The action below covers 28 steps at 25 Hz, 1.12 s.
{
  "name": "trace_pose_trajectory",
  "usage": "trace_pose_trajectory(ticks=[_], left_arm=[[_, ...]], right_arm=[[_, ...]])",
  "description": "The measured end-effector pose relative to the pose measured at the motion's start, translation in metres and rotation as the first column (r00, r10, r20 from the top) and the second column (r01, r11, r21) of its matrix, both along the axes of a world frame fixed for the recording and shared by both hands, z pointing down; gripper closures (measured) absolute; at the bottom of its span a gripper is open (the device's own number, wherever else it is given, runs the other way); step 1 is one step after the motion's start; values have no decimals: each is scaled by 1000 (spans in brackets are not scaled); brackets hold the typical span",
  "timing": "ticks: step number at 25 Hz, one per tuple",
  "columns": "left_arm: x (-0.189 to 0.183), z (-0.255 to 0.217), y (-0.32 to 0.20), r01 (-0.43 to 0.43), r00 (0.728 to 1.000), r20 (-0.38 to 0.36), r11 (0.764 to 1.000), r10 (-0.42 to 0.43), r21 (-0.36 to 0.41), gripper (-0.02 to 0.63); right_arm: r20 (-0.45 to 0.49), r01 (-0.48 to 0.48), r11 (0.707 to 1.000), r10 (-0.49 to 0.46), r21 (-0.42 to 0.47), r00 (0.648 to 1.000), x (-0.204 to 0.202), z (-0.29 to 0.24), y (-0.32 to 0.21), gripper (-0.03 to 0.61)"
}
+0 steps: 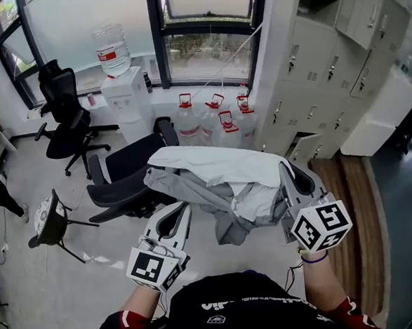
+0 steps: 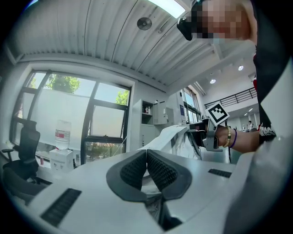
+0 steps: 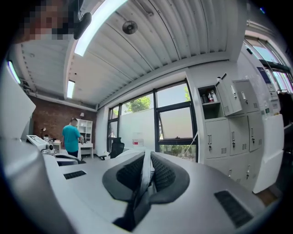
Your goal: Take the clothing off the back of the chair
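The clothing (image 1: 217, 170), a white and grey bundle, hangs stretched between both tools, its long axis running left to right on the near side of the black chair (image 1: 120, 193); whether it touches the chair I cannot tell. The left hand-held gripper (image 1: 182, 211) is closed with grey cloth caught in its jaws at the near-left end. The right hand-held gripper (image 1: 295, 172) is clamped on a fold at the far-right end. The coming pull probably goes toward the person, away from the chair

1. The room is viewed from the head, steeply down, toward the window (image 1: 209, 54).
2. Each gripper view is aimed level along its jaws, close, at the window.
3. Window and clothing (image 1: 213, 168) are shared.
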State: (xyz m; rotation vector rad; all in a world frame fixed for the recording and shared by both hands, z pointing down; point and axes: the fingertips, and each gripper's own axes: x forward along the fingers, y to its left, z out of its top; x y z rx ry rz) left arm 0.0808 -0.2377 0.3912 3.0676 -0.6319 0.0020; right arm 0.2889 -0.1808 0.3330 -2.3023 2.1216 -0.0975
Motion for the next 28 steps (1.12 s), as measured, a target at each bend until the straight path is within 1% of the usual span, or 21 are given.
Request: trace_pose_trajectory(ticks=[4, 9, 15, 22, 25, 28], left_arm=[[51, -7, 13, -54, 998, -15, 998, 54, 7, 589], [109, 2, 33, -123, 992, 11, 992, 123, 7, 589], [172, 11, 63, -186, 983, 11, 982, 186, 14, 589], [221, 12, 86, -214, 977, -6, 976, 215, 34, 589], [233, 15, 91, -219, 976, 19, 975, 218, 39, 589], [245, 11, 93, -209, 978, 17, 977, 209, 38, 589]], right_arm=[[16, -62, 998, 62, -2, 998, 49, 4, 27, 538], [22, -120, 993, 120, -6, 993, 100, 12, 58, 538], [18, -158, 987, 158, -27, 987, 146, 34, 96, 538], [34, -205, 978, 206, -35, 978, 188, 48, 135, 538], [40, -217, 976, 218, -25, 975, 198, 49, 147, 538], [43, -224, 974, 224, -17, 974, 206, 52, 155, 538]])
